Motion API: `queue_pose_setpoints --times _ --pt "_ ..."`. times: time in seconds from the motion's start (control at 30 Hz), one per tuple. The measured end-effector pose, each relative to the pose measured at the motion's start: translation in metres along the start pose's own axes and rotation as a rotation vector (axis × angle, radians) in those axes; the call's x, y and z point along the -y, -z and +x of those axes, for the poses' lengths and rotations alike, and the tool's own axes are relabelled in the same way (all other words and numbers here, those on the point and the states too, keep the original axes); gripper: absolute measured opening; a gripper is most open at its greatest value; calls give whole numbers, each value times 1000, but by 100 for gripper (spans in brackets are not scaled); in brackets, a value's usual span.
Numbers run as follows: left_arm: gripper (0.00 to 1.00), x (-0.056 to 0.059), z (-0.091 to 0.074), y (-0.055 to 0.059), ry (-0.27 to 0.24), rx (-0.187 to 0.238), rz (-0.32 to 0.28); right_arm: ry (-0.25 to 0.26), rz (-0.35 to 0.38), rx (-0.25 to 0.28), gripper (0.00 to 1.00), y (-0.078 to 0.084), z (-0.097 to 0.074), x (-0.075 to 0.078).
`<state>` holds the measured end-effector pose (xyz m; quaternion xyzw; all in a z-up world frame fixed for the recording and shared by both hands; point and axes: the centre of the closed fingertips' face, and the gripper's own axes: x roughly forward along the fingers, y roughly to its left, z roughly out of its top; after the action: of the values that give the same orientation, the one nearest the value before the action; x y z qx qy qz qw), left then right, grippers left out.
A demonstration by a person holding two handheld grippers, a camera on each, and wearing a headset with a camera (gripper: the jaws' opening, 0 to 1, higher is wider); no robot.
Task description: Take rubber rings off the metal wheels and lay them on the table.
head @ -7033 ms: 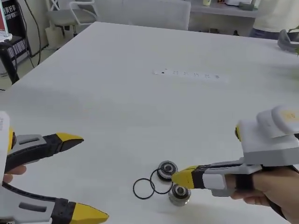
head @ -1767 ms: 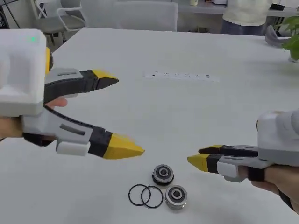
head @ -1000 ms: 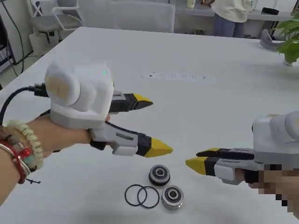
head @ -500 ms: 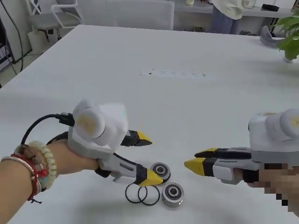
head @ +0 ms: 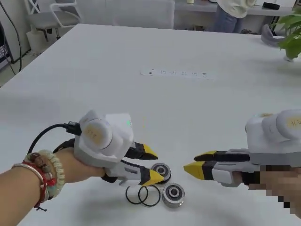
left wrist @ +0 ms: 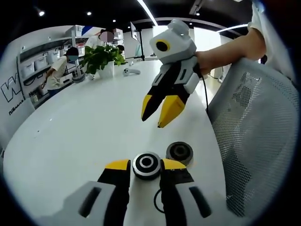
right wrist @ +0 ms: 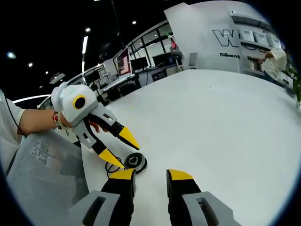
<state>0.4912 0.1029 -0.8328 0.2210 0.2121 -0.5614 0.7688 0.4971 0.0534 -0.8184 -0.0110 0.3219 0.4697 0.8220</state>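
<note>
Table: white.
Left gripper: jaws apart, straddling wheel.
Right gripper: jaws apart, right of wheel.
Rubber rings: near wheel.

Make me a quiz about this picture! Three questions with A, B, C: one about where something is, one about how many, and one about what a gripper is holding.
1. Where are the left hand-held gripper's tips?
A) either side of a metal wheel
B) on a plant
C) on a chair

2. How many black rubber rings lie on the table?
A) one
B) two
C) five

3. What does the right hand-held gripper hold?
A) a wheel
B) a ring
C) nothing

Answers:
1 A: the left gripper view shows a yellow tip on each side of the wheel.
2 B: two overlapping rings lie flat.
3 C: its jaws stand apart with bare table between.
</note>
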Motion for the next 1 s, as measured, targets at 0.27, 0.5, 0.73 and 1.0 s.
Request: queue_pose_setpoints --times 0.27,0.5,0.73,1.0 --pt "15 -2 1 2 -5 -4 -28 -6 -9 -15 24 3 2 -2" --pt "8 0 4 2 -1 -3 -35 -8 -16 -29 23 6 4 -3" --pt "7 0 5 2 5 -10 -40 -8 -23 -48 23 10 6 -3" --pt "7 -1 9 0 -11 -1 -25 -1 -27 -68 21 15 11 -3"
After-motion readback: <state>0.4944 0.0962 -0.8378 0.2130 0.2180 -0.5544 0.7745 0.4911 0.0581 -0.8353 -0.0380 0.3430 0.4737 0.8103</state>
